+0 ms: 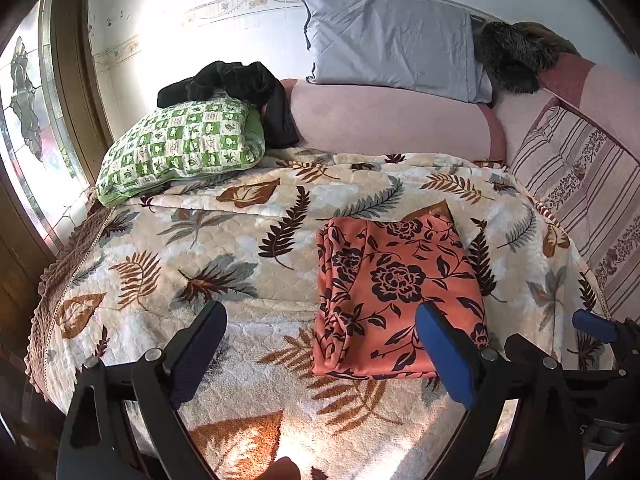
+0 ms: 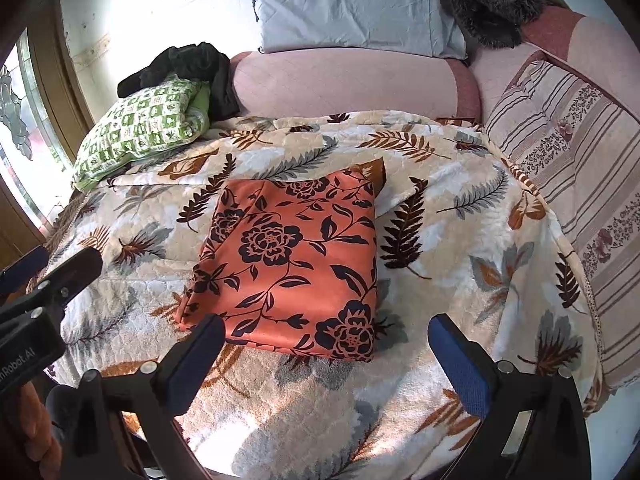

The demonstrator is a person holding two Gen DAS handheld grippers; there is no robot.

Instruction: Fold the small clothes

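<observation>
Going left to right across the bed, with the orange floral cloth as the landmark. Well left of it and further back lay a green-and-white checked pillow, puffy and quilted, with a limp black garment slumped on top. The left gripper hovered just left of the cloth's near edge, jaws spread wide and holding nothing.

The cloth itself sat in the middle of the leaf-print blanket, already a neat rectangle, edges fairly square. It looked thin and smooth, a slippery drape, with its left side bunched into small wrinkles where the layers stacked. The blanket under it was plush and quilted, so it should give under pressure.

The right gripper hung over the cloth's near edge, also fully open and empty, blue pads showing.

My read: the fold looked about done. If one more fold was wanted, both grippers should pinch all layers at the near corners together, lift low, and carry evenly so the slick fabric didn't slide apart. Avoid snagging the fluffy blanket beneath.

Right of the cloth, a striped cushion lay along the bed's edge. Behind it all, a grey pillow leaned on the wall.
</observation>
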